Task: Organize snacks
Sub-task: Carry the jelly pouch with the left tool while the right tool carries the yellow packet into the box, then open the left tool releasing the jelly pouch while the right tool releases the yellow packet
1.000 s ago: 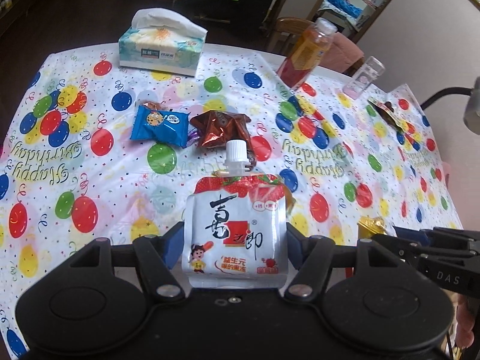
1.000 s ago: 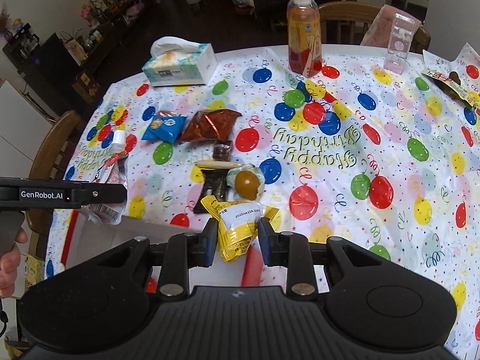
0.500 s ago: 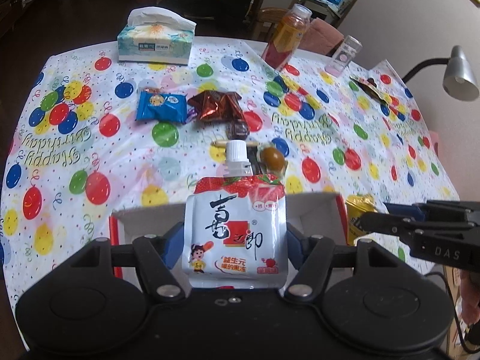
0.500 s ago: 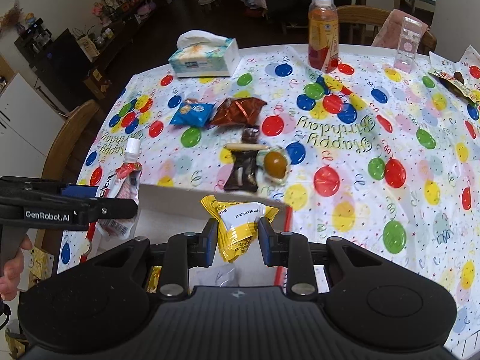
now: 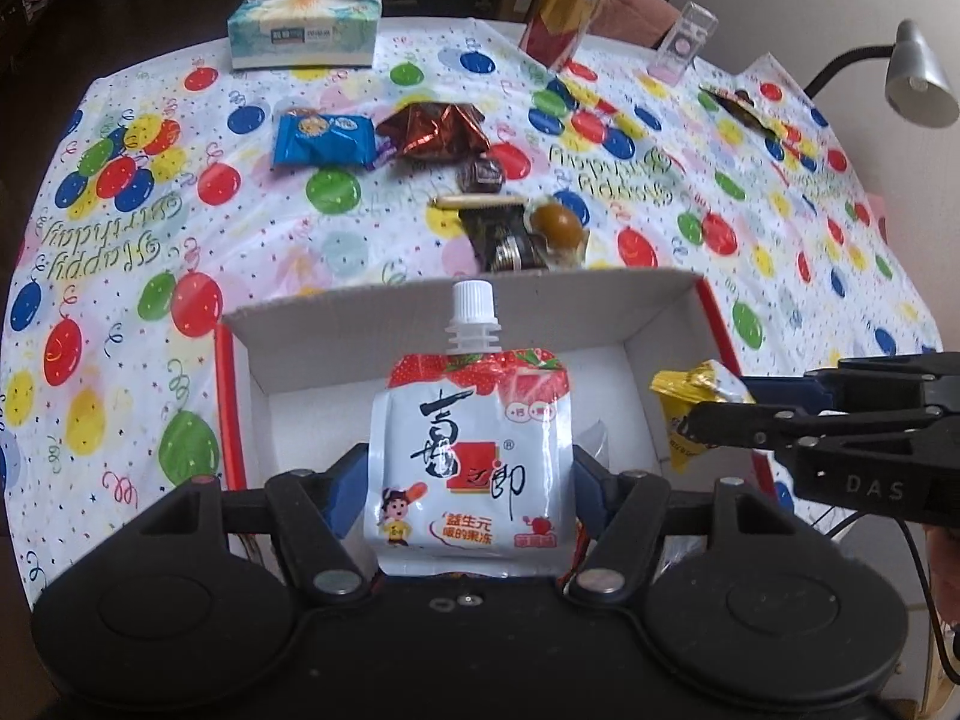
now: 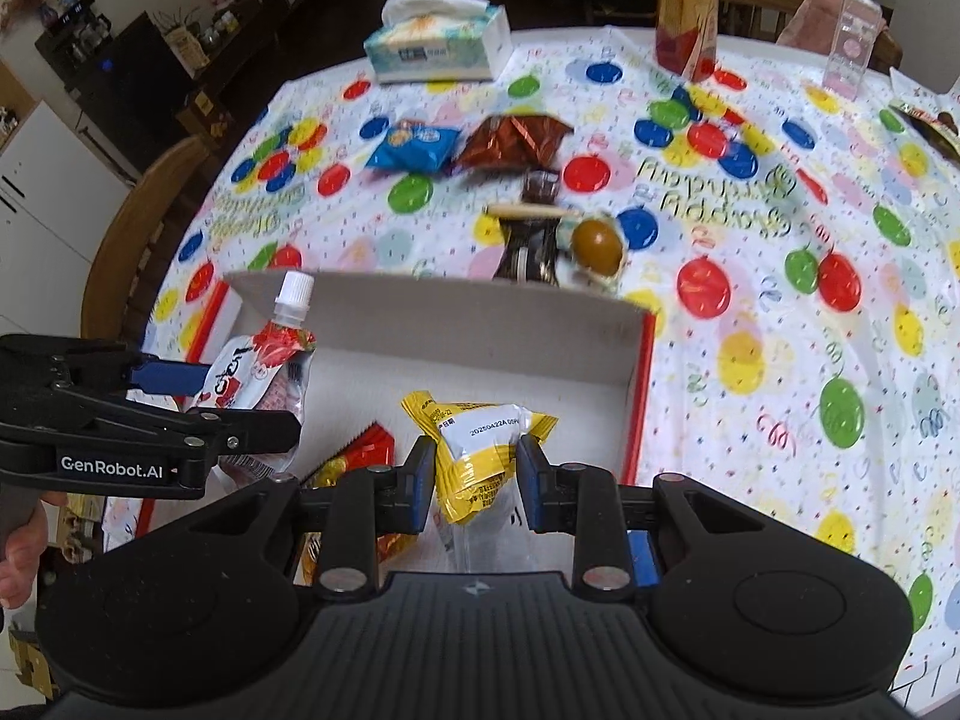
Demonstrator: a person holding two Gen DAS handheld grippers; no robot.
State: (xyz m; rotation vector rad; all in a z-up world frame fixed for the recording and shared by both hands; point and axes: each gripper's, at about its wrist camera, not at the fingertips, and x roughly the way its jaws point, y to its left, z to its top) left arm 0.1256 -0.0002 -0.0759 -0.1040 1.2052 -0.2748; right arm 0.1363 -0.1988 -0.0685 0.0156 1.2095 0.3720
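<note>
My left gripper is shut on a white strawberry jelly pouch with a white cap, held upright over the open cardboard box. My right gripper is shut on a yellow snack packet, also above the box. Inside the box lie a red-and-yellow packet and a clear wrapper. In the left wrist view the right gripper comes in from the right with the yellow packet. The jelly pouch hangs at the box's left side in the right wrist view.
Loose on the balloon tablecloth beyond the box: a blue packet, a brown foil packet, a dark wrapped snack and a brown egg. A tissue box, a drink bottle and a desk lamp stand farther back.
Both grippers have drawn back toward the near table edge with their snacks. The box has come fully into view beneath them.
</note>
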